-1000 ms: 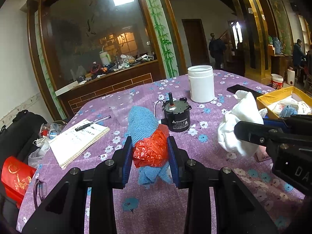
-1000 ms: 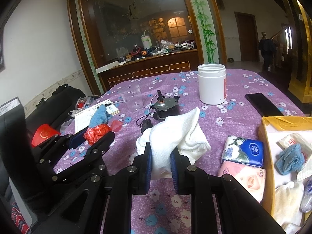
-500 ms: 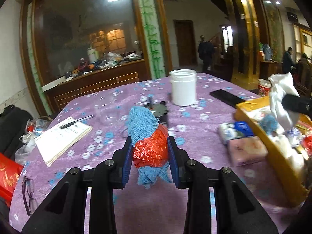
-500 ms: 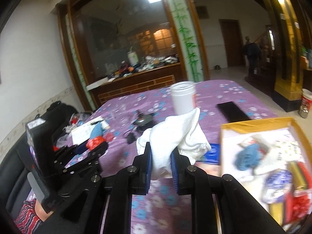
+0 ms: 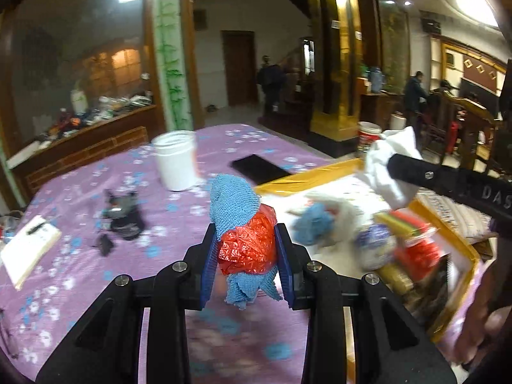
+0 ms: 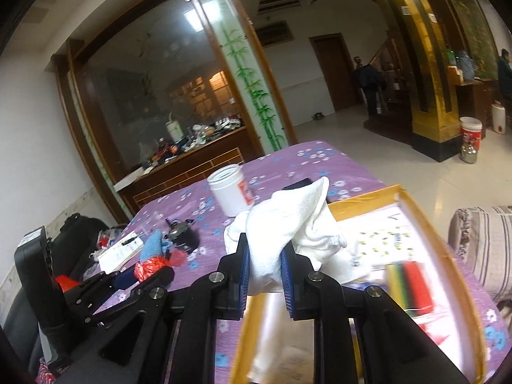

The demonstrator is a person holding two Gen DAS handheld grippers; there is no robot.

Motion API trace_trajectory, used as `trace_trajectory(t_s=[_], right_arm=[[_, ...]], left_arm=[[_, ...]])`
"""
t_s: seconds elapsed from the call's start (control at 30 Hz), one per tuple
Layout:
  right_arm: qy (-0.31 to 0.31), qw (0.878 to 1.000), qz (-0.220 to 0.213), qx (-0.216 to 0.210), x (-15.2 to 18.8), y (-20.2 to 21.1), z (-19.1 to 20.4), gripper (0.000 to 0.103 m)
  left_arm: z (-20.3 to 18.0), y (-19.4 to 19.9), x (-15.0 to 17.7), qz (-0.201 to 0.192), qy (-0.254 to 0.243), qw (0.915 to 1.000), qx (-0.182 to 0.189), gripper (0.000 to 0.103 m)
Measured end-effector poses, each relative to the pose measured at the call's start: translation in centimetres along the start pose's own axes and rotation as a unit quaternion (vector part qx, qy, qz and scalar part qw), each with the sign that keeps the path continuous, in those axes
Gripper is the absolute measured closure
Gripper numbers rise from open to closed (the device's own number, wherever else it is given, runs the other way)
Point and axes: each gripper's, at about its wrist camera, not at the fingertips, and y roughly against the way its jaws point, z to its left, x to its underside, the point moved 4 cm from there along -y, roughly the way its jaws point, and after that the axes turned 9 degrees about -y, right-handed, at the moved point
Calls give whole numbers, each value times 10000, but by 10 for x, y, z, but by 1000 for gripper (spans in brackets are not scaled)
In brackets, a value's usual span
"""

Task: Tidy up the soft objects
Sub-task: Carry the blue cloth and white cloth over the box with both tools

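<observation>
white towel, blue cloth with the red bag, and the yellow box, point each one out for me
white towel [image 6: 288,224], right wrist view, on the bunched middle above the pads
blue cloth with the red bag [image 5: 233,201], left wrist view, on the blue upper part
yellow box [image 6: 361,200], right wrist view, on its far rim

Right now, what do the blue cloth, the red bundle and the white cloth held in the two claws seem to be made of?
Blue cloth: knitted or terry textile, matte; a looped weave shows.
Red bundle: probably thin plastic film, glossy, with sharp crinkles.
White cloth: soft, thick fabric, perhaps cotton towel; matte with rounded folds.
</observation>
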Motion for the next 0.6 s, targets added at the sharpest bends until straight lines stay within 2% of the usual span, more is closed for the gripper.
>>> trace_trajectory(t_s=[0.33, 0.6], right_arm=[[-370, 9992, 42, 115, -29, 14, -54, 83], [-521, 9977, 318, 287, -36, 6, -84, 83]], left_arm=[[-60, -24, -26, 259, 28, 9967, 771, 72], [-88, -62, -23, 851, 31, 9891, 1199, 72]])
